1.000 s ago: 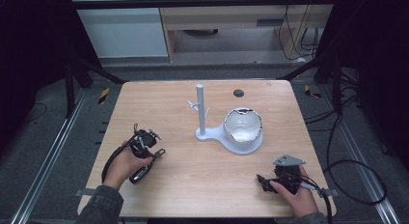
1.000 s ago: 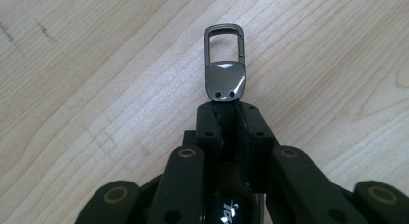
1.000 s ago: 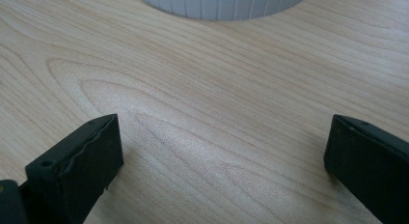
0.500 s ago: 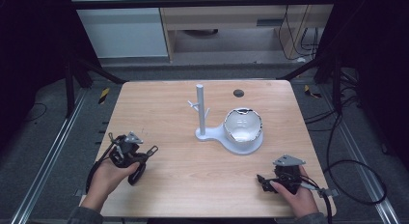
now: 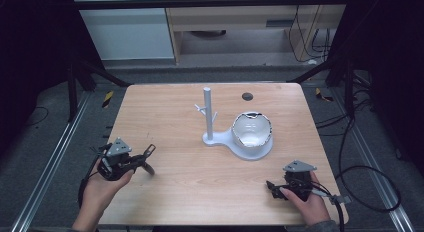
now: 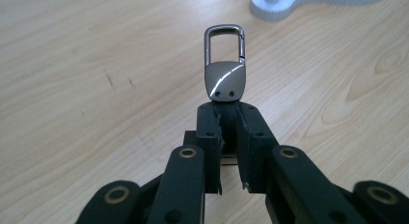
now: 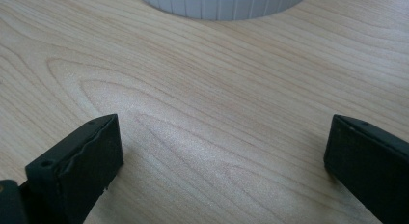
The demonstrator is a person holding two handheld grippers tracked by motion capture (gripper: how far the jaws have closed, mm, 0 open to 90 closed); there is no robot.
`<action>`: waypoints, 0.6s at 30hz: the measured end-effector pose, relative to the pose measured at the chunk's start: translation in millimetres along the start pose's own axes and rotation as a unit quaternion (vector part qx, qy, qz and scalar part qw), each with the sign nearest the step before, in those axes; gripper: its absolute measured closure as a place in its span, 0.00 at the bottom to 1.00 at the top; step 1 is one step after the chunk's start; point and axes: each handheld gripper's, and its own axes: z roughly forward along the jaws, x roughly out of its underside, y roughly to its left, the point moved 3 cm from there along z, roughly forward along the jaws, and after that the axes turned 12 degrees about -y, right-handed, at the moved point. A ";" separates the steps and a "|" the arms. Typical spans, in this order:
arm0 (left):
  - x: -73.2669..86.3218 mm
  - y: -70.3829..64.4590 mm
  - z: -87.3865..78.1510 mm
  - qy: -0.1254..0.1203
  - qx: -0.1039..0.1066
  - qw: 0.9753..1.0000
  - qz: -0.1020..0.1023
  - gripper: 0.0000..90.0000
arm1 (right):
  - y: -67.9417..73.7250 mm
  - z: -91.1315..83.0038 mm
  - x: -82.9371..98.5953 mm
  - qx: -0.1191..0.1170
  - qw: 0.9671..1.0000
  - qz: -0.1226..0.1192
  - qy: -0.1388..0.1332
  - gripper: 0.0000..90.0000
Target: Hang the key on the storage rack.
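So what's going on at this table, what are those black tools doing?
A person holds a gripper in each hand. The left gripper is shut on a metal key clip, its loop pointing toward the white stand mid-table. The right gripper sits open over bare wood near the table front edge.

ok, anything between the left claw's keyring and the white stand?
Nothing: bare wood between the keyring in the left claw and the white stand, per the left gripper view.

Light wooden table (image 5: pixel 165 117), rectangular, grain visible. Resting directly on it: white stand (image 5: pixel 220 138) with upright post, near centre; small dark round disc (image 5: pixel 247 96) toward far edge, well apart.
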 end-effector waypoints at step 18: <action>-28.0 -25.8 19.8 -0.039 0.015 0.999 0.015 0.89 | 0.0 0.0 0.0 0.000 1.000 0.000 0.000 0.01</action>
